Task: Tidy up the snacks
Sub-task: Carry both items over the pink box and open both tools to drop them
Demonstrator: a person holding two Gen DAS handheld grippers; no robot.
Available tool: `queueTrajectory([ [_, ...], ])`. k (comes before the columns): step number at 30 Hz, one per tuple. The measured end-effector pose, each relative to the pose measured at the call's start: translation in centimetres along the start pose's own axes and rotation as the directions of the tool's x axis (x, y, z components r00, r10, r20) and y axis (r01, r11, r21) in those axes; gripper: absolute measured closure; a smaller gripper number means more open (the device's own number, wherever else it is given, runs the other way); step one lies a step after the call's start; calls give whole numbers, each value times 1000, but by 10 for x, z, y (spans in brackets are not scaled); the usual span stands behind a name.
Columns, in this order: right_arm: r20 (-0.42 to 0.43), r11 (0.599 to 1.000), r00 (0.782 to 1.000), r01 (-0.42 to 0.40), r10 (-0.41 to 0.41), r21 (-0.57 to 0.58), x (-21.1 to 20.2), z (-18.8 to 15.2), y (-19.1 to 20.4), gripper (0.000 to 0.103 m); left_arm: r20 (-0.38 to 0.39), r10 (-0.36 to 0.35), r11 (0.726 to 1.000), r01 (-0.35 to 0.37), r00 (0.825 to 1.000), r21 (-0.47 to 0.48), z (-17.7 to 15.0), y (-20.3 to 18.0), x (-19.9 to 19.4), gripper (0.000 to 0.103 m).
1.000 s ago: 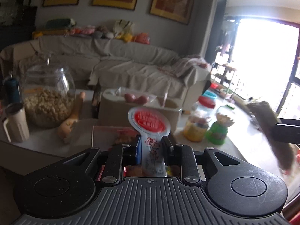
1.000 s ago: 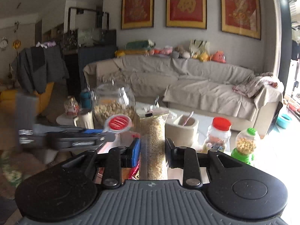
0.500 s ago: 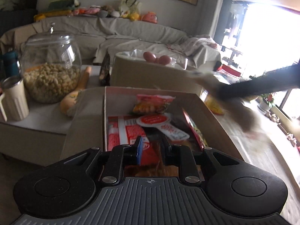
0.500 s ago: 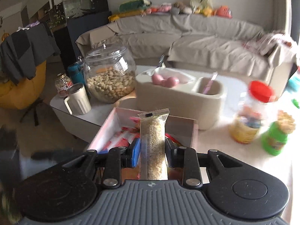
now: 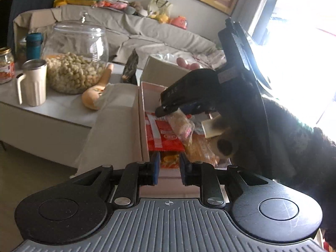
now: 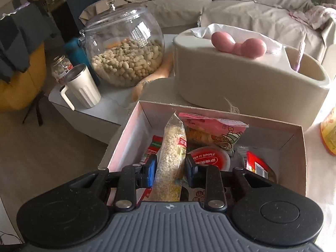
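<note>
Over the cardboard box (image 6: 293, 145), right gripper (image 6: 170, 168) pinches a long clear packet of pale puffed grain (image 6: 171, 157), jaws closed narrow on its lower half; packet stands roughly upright, tilted slightly, top end pointing at the box's far wall, lower end hidden behind the gripper body. Packet has a small red-and-green label on one side, text too small to read. Inside the box, right of the packet: round red lid sachet (image 6: 210, 157) reading "KEEP IT SIMPLE", partly hidden by the right finger; behind it a pink cartoon-print snack bag (image 6: 218, 130) leaning on the far wall; at the box's right side a red-and-silver wrapper (image 6: 256, 163), lower edge cut off by the gripper. Left of the packet a red-green wrapper (image 6: 154, 147) shows only a strip. Left gripper (image 5: 169, 164) sits at the box's near edge, jaws a narrow gap apart, nothing between them. From the left wrist view the right gripper's dark body and the person's sleeve cover most of the box's right half; box contents there are a red wrapper and orange bags, hard to separate. Beyond the box: beige tissue holder (image 6: 241, 77) touching its far wall, peanut jar (image 6: 124, 48) and cream mug (image 6: 82, 86) off to its left.
</note>
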State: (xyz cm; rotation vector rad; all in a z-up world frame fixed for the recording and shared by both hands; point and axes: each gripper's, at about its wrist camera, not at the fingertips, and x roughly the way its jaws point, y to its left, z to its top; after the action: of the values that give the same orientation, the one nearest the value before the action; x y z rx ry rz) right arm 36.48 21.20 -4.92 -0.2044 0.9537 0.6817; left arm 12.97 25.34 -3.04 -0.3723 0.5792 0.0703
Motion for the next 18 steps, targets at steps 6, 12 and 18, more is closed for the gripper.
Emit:
queueTrajectory([
  [6, 130, 999, 991, -39, 44, -36, -59, -12, -1, 50, -9, 6, 1000, -6, 1000, 24, -2, -11, -6, 80],
  [12, 242, 999, 969, -53, 50, 8, -140, -53, -17, 46, 18, 19, 999, -20, 1000, 43, -5, -28, -24, 80],
  [18, 316, 999, 948, 28, -40, 42, -203, -139, -22, 34, 84, 25, 992, -35, 996, 120, -29, -64, -58, 80],
])
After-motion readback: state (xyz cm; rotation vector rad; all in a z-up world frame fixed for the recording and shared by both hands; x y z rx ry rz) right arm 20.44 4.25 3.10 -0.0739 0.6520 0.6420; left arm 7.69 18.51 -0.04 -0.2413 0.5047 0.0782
